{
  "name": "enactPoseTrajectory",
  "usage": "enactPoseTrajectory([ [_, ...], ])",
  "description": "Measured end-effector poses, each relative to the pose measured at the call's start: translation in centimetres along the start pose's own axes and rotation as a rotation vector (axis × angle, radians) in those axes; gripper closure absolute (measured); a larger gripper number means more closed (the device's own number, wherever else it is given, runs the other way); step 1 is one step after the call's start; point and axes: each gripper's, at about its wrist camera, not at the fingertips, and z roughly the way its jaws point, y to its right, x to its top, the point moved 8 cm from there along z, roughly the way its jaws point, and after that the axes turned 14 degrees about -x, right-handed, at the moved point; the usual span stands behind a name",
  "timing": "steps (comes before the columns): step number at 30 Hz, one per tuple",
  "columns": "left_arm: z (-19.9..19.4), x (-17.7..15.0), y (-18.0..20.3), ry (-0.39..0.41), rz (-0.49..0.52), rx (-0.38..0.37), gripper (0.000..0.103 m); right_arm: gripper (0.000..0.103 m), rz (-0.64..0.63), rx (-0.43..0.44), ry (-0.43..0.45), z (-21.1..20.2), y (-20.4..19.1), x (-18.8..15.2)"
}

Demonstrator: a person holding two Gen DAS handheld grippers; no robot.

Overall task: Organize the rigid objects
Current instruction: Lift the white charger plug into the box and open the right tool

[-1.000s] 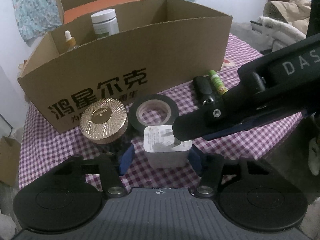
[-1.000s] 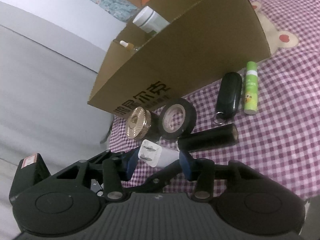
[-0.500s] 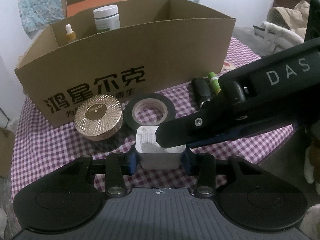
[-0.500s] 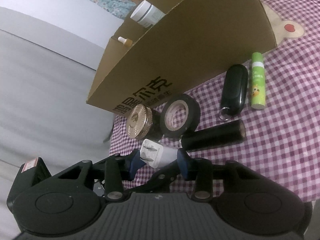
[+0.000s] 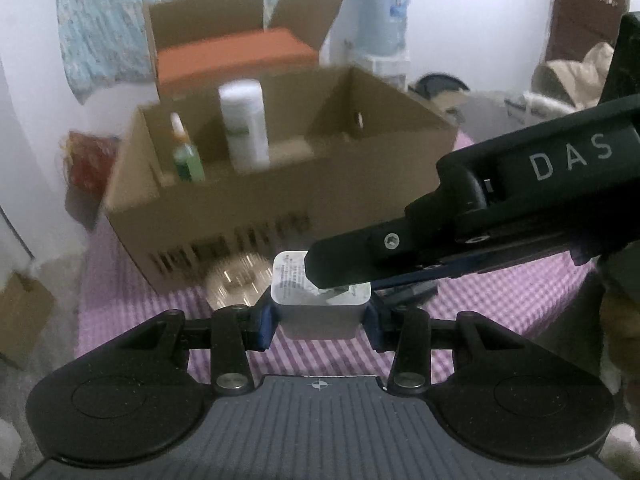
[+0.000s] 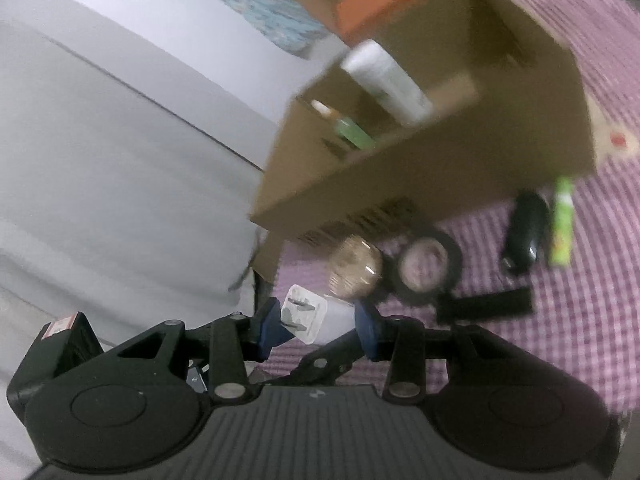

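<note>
White charger plug (image 5: 320, 300): pinched by the left gripper (image 5: 320, 322) and right gripper (image 6: 316, 322) together, held above the checked tablecloth (image 6: 560, 320) before the cardboard box (image 5: 248, 208). Gold lid (image 6: 354, 270) and tape roll (image 6: 428, 268) are laid beside the box's front wall.

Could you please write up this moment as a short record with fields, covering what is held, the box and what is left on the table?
held item: white charger
left gripper: shut on the charger's sides
right gripper: shut on the same charger
box: open cardboard, holding a white bottle and a green dropper bottle
on the checked cloth: gold lid, tape roll, black tube, black fob, green stick
</note>
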Motion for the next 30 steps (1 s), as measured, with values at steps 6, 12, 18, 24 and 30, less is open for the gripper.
enactPoseTrajectory([
  [6,-1.8,4.9,-1.0,0.06,0.023,-0.001,0.061,0.059,-0.074,0.045,0.068,-1.8,-3.0,3.9],
  [12,0.0,10.1,-2.8,0.058,0.025,-0.02,0.061,0.059,-0.106,0.057,0.089,-1.6,-4.2,9.7],
  [18,5.6,12.7,-6.0,-0.06,-0.035,-0.038,0.061,0.059,-0.047,0.021,0.007,3.3,-2.1,15.3],
  [24,11.2,12.5,-8.4,-0.195,-0.08,-0.028,0.06,0.059,0.052,-0.012,-0.117,9.7,1.7,17.8],
  [30,14.1,11.9,-9.8,-0.291,-0.091,0.011,0.06,0.059,0.116,-0.022,-0.202,13.3,3.9,17.6],
])
